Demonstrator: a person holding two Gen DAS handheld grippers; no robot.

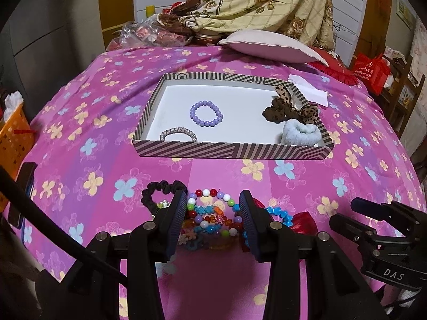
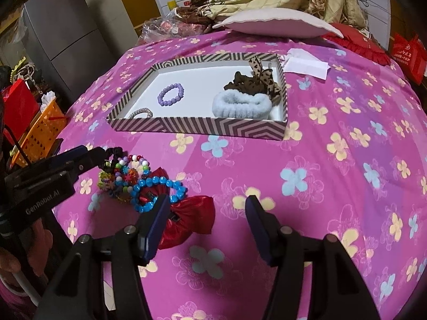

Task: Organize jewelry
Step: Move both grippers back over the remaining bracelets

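A striped tray (image 1: 229,152) (image 2: 202,128) on the bed holds a purple bead bracelet (image 1: 206,113) (image 2: 170,94), a silver bracelet (image 1: 178,134) (image 2: 141,113), a leopard scrunchie (image 1: 291,109) (image 2: 253,82) and a pale blue fluffy scrunchie (image 1: 300,133) (image 2: 241,105). Near the bed's front lies a pile: black scrunchie (image 1: 162,190), multicolour bead bracelet (image 1: 213,208) (image 2: 133,168), blue bead bracelet (image 1: 280,214) (image 2: 157,189), red bow (image 1: 303,221) (image 2: 189,218). My left gripper (image 1: 213,221) is open, its fingers either side of the multicolour bracelet. My right gripper (image 2: 206,226) is open and empty, just right of the red bow.
A pink pillow (image 1: 272,46) and a quilt (image 1: 267,0) lie at the bed's far end. White paper (image 1: 309,88) sits behind the tray. An orange basket (image 1: 13,138) stands off the left edge, a red bag (image 1: 371,72) at the right.
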